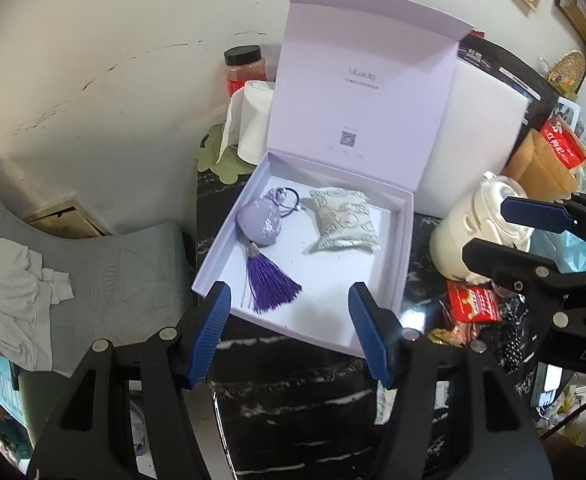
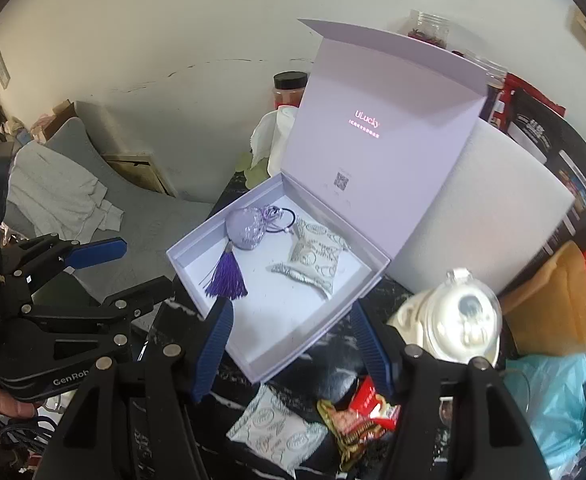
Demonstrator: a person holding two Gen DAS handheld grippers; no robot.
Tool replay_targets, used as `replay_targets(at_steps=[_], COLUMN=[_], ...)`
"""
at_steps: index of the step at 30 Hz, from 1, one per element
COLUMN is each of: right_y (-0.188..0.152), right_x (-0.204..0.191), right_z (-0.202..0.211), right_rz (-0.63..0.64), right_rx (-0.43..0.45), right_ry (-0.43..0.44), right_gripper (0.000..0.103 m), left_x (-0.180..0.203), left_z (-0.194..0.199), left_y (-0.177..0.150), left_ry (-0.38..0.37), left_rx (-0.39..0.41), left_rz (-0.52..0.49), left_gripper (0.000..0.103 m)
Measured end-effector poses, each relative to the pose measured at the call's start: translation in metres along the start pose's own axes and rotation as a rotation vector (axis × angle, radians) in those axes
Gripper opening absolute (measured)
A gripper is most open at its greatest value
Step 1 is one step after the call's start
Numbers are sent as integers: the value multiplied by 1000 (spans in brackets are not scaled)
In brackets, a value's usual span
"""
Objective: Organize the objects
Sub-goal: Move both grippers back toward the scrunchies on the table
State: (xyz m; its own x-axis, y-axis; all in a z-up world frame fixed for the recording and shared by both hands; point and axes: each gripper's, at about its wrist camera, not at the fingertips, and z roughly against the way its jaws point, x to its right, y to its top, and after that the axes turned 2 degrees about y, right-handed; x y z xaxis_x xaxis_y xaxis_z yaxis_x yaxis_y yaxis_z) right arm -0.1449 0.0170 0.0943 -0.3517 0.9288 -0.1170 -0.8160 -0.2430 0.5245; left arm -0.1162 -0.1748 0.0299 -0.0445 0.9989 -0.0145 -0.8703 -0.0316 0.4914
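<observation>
A lilac gift box (image 1: 403,248) (image 2: 197,276) lies open on a dark marbled table, its lid (image 1: 357,92) (image 2: 377,136) standing upright. Inside lie a purple sachet with a tassel (image 1: 259,224) (image 2: 245,228), a black hair tie (image 1: 291,198) and a patterned white sachet (image 1: 345,222) (image 2: 317,256). My left gripper (image 1: 291,320) is open and empty, just in front of the box's near edge. My right gripper (image 2: 293,340) is open and empty at the box's near corner. A second patterned sachet (image 2: 277,432) lies on the table under the right gripper.
A white jar with a clear lid (image 1: 481,224) (image 2: 461,320), red snack packets (image 1: 471,300) (image 2: 369,404), a brown bag (image 2: 553,304) and a blue plastic bag (image 2: 561,404) crowd the right. A paper roll (image 1: 255,120) and red jar (image 1: 243,68) stand behind the box. A grey cushion (image 1: 113,276) lies left.
</observation>
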Motion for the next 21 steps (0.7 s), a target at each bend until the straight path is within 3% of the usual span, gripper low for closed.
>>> replay_targets(at_steps=[21], right_y=[-92], right_x=[38], right_z=[54], right_rz=[-33], right_rx=[-15], right_ry=[2], right_gripper=[62], left_x=[92], left_z=[36], left_y=[-67], left_ry=[-28], left_rx=[-29], left_rz=[-21], left_gripper=[60])
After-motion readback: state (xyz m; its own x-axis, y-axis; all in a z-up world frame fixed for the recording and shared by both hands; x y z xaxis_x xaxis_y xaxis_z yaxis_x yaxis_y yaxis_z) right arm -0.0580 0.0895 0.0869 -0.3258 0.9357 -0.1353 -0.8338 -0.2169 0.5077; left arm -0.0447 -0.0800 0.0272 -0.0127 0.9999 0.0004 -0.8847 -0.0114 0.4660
